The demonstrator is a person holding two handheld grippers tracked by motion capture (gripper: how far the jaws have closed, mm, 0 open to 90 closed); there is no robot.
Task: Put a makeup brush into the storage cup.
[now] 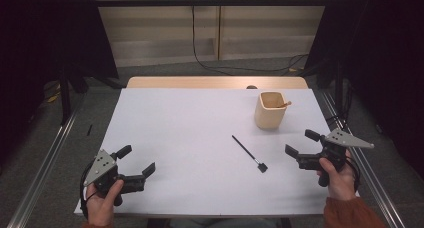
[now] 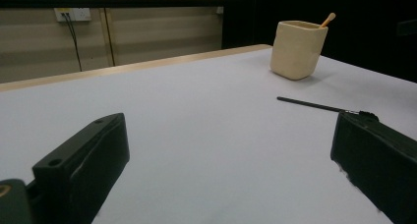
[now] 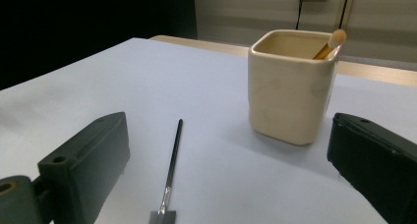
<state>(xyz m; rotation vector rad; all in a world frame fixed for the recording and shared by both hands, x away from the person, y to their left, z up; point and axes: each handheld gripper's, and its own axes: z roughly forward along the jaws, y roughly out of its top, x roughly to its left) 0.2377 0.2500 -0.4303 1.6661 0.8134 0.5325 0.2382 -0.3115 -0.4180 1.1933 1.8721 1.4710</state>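
The left hand [image 1: 102,200] sits at the near-left corner of the worktop [image 1: 190,138], fist closed round the grip, forearm entering from the bottom edge. The left claw [image 1: 136,159] points forward and to the right, low over the white surface; its jaws stand wide apart and hold nothing, and in the left gripper view bare worktop lies between them. Near mid-worktop, right of centre, a thin black brush [image 1: 248,153] lies flat and diagonal, its handle end pointing away to the left and its small square head nearest the person. It is touched by neither claw. Beyond it, toward the far-right corner, stands a cream square cup [image 1: 270,110], upright and well apart from the brush. Inside the cup a wooden stick [image 1: 285,104] leans against the right-hand wall, its rounded tip showing just above the rim; the rest of the cup's interior cannot be made out. The right hand [image 1: 340,175], an orange sleeve [image 1: 352,214] at the wrist, holds its grip near the right edge of the worktop. The right claw [image 1: 301,143] points left and slightly forward, toward the brush and cup, jaws fully spread and empty. In the right gripper view the brush and cup lie ahead between the jaws, clear of both.
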